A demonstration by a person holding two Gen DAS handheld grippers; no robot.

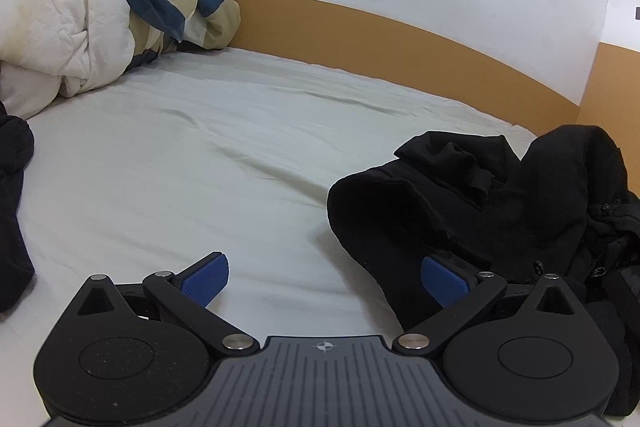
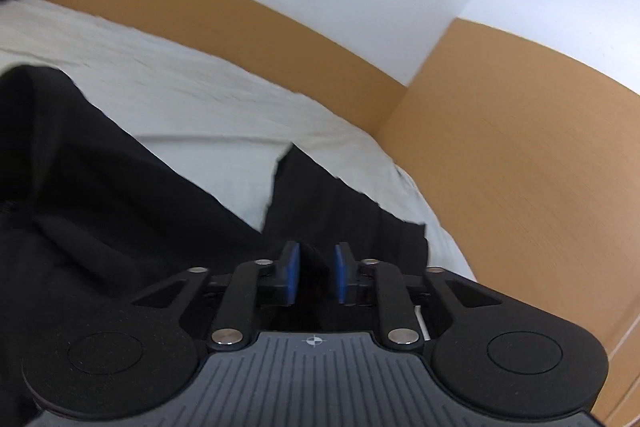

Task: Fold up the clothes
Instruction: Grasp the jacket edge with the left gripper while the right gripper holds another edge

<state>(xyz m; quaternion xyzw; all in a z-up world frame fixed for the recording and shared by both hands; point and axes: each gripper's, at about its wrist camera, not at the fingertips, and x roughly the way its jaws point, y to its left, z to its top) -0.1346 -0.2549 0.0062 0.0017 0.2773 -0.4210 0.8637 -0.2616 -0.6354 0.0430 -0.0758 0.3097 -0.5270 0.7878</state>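
A black garment lies crumpled on the white bed sheet at the right of the left wrist view. My left gripper is open low over the sheet; its right blue pad touches the garment's edge and its left pad is over bare sheet. In the right wrist view my right gripper has its blue pads close together around a fold of the black garment, which spreads left and ahead over the sheet.
A rumpled white and blue-beige duvet is piled at the far left. More dark cloth lies at the left edge. An orange-brown board and white wall border the bed; a corner panel stands close on the right.
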